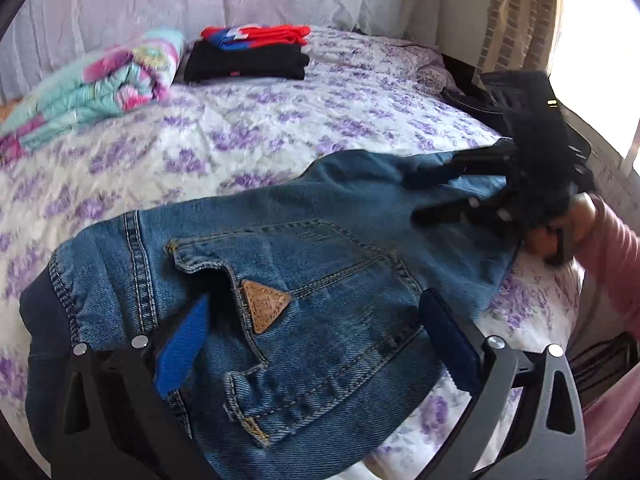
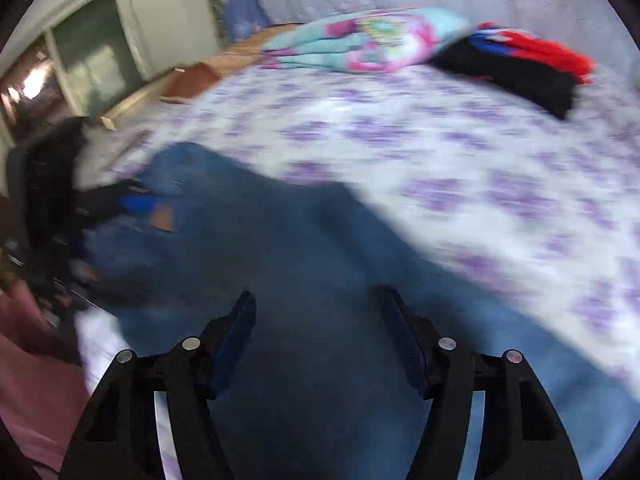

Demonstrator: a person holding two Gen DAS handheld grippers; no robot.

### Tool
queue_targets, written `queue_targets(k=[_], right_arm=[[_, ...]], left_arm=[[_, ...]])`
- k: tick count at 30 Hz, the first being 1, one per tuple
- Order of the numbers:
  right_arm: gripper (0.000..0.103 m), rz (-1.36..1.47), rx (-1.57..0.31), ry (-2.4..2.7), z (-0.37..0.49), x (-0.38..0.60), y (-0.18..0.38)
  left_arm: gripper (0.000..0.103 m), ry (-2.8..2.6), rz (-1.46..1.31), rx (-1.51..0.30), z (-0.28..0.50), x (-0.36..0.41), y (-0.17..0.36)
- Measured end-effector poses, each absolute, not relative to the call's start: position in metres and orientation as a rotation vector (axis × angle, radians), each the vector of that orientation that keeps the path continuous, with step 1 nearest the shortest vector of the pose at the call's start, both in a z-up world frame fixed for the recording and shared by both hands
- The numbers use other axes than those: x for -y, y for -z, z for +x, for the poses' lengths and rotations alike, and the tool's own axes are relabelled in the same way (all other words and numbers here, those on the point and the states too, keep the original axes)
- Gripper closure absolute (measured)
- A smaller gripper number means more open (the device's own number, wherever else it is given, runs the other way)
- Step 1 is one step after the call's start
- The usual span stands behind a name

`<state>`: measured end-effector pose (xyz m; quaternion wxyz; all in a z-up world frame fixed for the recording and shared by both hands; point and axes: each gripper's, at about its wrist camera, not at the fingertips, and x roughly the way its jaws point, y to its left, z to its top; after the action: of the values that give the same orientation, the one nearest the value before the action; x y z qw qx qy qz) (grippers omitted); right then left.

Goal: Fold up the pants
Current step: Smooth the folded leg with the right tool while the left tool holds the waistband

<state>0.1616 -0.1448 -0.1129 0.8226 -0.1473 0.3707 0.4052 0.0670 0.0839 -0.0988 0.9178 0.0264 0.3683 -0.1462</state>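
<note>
Jeans [image 1: 320,240] are being kept flat along the bed's [image 1: 240,136] near edge. Left gripper [image 1: 320,344] and right gripper [image 2: 316,340] are being held over them, fingers apart, gripping nothing.

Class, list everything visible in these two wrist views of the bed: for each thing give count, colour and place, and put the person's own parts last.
jeans: one, blue denim, lying on the near part of the bed, brown patch at the back pocket.
bedspread: one, white with purple flowers, covering the bed.
folded clothes: one stack, black below, red and blue on top, far side of the bed.
blanket: one, turquoise and pink, beside the stack.
left gripper: one, black, blue pads, open over the jeans' waist end.
right gripper: one, black, open over the legs.
sleeve: pink, behind the right gripper.
</note>
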Motion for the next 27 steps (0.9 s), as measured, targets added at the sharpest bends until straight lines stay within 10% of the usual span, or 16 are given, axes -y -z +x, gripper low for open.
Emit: queue_targets(k=[3, 6, 7, 13, 16, 23, 25, 27], right_arm=[[0.092, -0.223, -0.849, -0.829, 0.186, 0.224, 0.114], [0.098, -0.189, -0.839, -0.693, 0.196, 0.303, 0.114], [0.08, -0.186, -0.837, -0.613, 0.197, 0.327, 0.115], [0.075, 0.136, -0.769, -0.284, 0.196, 0.45, 0.11], [0.05, 0.094, -0.652, -0.283, 0.174, 0.415, 0.089], [0.05, -0.207, -0.707, -0.397, 0.2, 0.321, 0.101], [0.024, -0.319, -0.727, -0.279, 0.206, 0.335, 0.12], [0.024, -0.138, -0.728, -0.251, 0.21, 0.38, 0.118]], left_arm=[[0.005, 0.302, 0.055, -0.755, 0.067, -0.082, 0.104], [0.005, 0.301, 0.05, -0.747, 0.068, -0.085, 0.102], [0.005, 0.302, 0.048, -0.744, 0.068, -0.086, 0.102], [0.005, 0.303, 0.048, -0.743, 0.062, -0.085, 0.094], [0.005, 0.321, 0.011, -0.741, 0.062, -0.085, 0.086], [0.007, 0.306, -0.057, -0.774, 0.088, -0.084, 0.088], [0.012, 0.314, -0.013, -0.772, 0.087, -0.088, 0.094], [0.016, 0.273, 0.052, -0.767, 0.079, -0.092, 0.089]])
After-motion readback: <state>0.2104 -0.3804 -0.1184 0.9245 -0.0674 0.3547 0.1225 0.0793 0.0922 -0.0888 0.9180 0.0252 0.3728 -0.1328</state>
